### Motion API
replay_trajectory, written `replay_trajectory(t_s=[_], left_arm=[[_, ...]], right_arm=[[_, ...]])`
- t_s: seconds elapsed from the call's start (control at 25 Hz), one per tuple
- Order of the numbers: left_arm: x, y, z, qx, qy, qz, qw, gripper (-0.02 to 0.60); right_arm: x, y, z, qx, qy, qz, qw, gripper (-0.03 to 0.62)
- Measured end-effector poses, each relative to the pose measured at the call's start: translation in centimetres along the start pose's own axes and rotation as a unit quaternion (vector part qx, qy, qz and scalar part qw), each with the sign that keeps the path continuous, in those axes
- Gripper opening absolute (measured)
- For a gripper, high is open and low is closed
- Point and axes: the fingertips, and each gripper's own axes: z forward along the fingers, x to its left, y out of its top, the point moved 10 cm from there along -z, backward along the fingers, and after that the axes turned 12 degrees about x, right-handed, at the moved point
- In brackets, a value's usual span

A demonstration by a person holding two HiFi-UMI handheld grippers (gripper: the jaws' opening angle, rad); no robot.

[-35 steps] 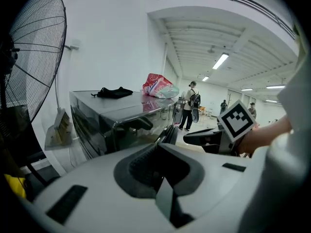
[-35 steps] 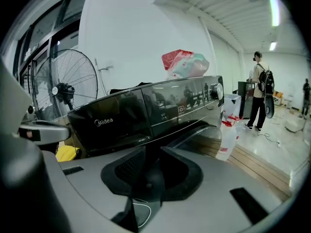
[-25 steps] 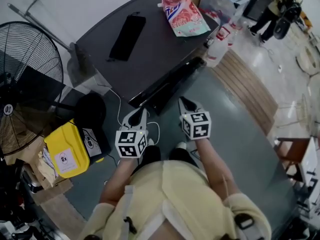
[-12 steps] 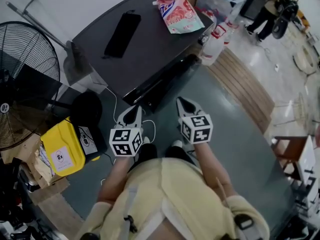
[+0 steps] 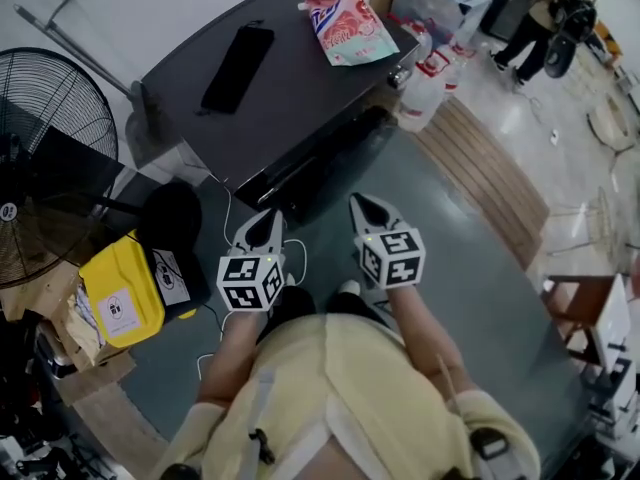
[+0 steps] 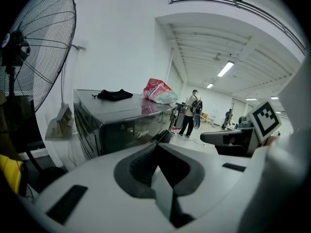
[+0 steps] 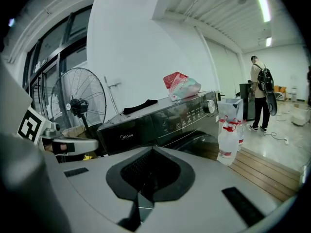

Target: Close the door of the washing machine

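The dark front-loading washing machine (image 5: 270, 78) stands ahead of me, also seen in the left gripper view (image 6: 121, 125) and the right gripper view (image 7: 165, 120). Its round door (image 5: 330, 163) lies against the machine's front (image 7: 201, 142). My left gripper (image 5: 265, 225) hovers a short way in front of the door, jaws shut and empty (image 6: 156, 147). Beside it, my right gripper (image 5: 362, 208) is level with it, also shut with nothing between its jaws (image 7: 151, 150). Neither gripper touches the machine.
A detergent bag (image 5: 345, 25) and a black cloth (image 5: 235, 68) lie on the machine's top. A standing fan (image 5: 50, 168) and a yellow box (image 5: 115, 293) are at the left. White bottles (image 5: 425, 88) and a wooden platform (image 5: 500, 178) are at the right. A person (image 5: 555, 18) stands far back.
Both grippers stay side by side in front of the door with little shift. The view has drifted slightly, so the machine sits a bit more to the upper left.
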Motion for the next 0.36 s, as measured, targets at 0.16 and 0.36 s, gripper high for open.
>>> replay_trajectory(t_s=[0.16, 0.36], left_arm=[[-1.3, -0.2, 0.1, -0.003, 0.007, -0.002, 1.0000, 0.005], [-3.3, -0.8, 0.1, -0.005, 0.012, 0.000, 0.9999, 0.005]], right_arm=[[-1.0, -0.1, -0.7, -0.008, 0.005, -0.004, 1.000, 0.005], [-2.3, -0.5, -1.9, -0.011, 0.006, -0.015, 1.000, 0.005]])
